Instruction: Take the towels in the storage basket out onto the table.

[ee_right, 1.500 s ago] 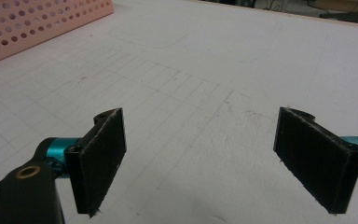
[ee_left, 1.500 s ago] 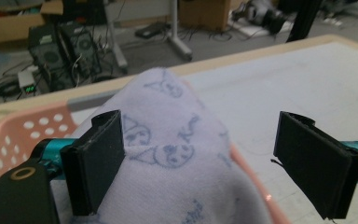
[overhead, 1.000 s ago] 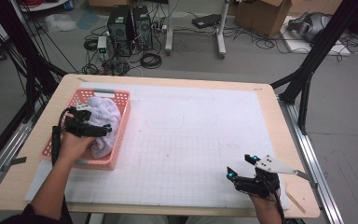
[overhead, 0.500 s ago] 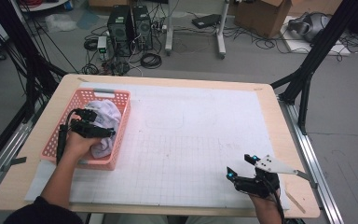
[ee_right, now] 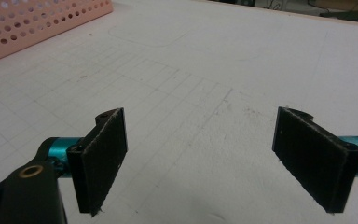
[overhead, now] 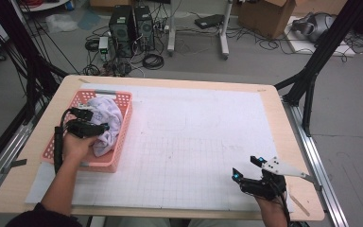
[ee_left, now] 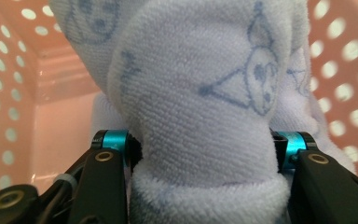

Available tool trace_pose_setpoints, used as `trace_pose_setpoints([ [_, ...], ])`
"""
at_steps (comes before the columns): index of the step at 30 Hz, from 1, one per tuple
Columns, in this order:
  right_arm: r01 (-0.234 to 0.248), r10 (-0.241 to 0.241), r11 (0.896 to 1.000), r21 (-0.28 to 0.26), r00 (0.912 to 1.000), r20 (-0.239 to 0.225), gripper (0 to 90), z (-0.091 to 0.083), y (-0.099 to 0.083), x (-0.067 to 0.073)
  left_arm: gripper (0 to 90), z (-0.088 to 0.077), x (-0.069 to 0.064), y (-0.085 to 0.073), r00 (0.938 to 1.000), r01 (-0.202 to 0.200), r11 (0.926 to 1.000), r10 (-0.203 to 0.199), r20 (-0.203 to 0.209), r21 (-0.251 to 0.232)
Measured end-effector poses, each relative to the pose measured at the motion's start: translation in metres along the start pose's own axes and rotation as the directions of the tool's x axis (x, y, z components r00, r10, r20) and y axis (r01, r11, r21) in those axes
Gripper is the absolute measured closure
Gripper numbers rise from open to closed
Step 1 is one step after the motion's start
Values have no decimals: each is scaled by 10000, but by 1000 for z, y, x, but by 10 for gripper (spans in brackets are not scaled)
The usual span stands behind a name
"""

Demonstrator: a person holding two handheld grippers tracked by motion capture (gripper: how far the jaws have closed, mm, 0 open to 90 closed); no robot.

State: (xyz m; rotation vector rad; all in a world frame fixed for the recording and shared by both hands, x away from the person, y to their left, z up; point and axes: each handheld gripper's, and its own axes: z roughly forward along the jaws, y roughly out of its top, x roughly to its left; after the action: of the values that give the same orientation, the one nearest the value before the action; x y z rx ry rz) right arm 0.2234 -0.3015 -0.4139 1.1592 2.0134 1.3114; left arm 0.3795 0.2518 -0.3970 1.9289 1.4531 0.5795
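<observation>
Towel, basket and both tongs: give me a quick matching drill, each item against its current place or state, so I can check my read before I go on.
Items:
1. towel
2. pink basket
3. left tongs
4. right tongs

States:
A. open above the bare gridded mat
B. have just been closing; now squeezing the cloth
C. bunched up inside the basket
D. standing at the table's left side

Pairs: 1-C, 2-D, 3-B, 4-A

Basket interior: pink basket [overhead: 123, 130] walls hem the towel [overhead: 108, 120] closely.
Mat centre: gridded mat [overhead: 194, 142] bare between basket and right gripper [overhead: 246, 166].
</observation>
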Motion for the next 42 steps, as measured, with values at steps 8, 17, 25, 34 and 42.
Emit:
trace_pose_setpoints([
  [8, -29, 29, 10000, -33, 10000, 29, 166, -1, 0, 0, 515, -27, 15, 0, 9925, 890, 9731, -686, 1016, -2123],
  [17, -61, 61, 10000, -18, 10000, -23, 166, -1, 0, 1, 512, -58, 22, 5, 9901, 805, 9111, -262, 1382, -4042],
  [25, -5, 5, 10000, -87, 10000, -18, 166, -1, 1, 1, 507, -86, 17, 15, 9819, 633, 8478, 414, 1848, -5265],
  [34, 9, -9, 10000, -29, 10000, -82, 166, 1, 1, 3, 497, -106, -28, 30, 9403, 230, 7950, 1887, 2832, -6062],
  [42, 6, -7, 10000, -46, 9999, -131, 166, 1, 1, 2, 479, -99, -79, 31, 8890, -26, 7989, 2772, 3644, -6014],
])
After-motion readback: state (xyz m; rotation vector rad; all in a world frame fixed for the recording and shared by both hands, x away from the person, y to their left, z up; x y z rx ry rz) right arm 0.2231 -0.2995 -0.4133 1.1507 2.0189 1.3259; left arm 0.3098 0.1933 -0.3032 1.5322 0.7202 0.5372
